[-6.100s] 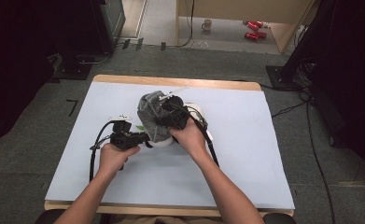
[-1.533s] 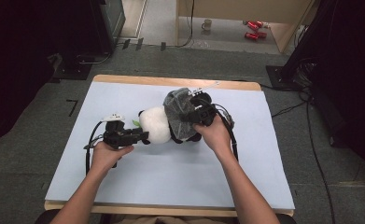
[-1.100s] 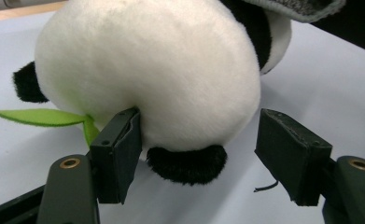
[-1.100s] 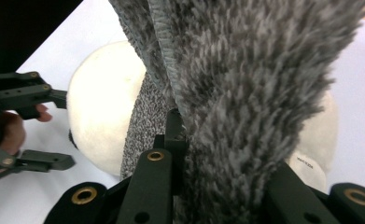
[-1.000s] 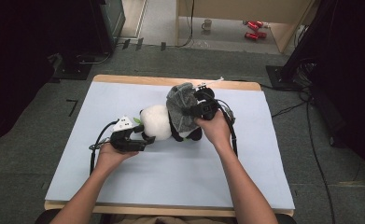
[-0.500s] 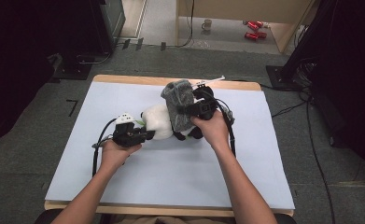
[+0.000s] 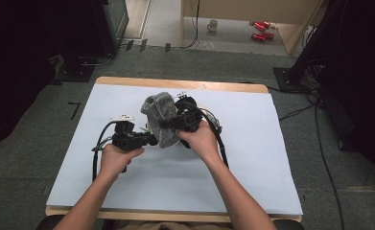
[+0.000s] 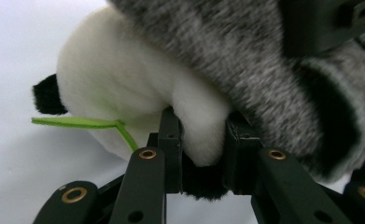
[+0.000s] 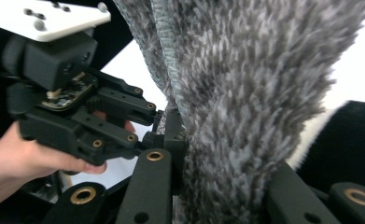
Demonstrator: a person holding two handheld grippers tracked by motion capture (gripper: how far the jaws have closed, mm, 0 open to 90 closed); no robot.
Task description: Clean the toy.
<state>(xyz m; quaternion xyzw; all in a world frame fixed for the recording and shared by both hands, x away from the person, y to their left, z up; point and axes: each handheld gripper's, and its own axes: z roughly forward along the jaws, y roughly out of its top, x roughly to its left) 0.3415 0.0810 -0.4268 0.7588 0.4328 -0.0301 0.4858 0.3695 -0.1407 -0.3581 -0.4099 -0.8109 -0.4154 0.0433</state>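
Observation:
A plush panda [image 8: 124,84] with a white body, black patches and a green strip [image 8: 77,122] is held above the middle of the table. A grey fuzzy cloth [image 7: 158,115] drapes over it. My left gripper [image 8: 201,135] has just been closing and is now shut on a white limb of the panda. In the high view the left gripper [image 7: 146,139] sits just left of the toy. My right gripper [image 9: 222,154] is shut on the grey cloth [image 9: 245,70]. From above, the right gripper [image 7: 169,124] comes in from the toy's right.
A pale sheet [image 7: 271,158] covers the wooden table. Black cables [image 7: 221,143] trail from both grippers across it. A mug [image 7: 213,24] and red cans [image 7: 259,31] lie on the floor beyond. Dark equipment stands at both sides.
The left gripper's jaws have closed on the panda's limb and the hand has risen a little. The right hand has carried the grey cloth leftward over the white body.

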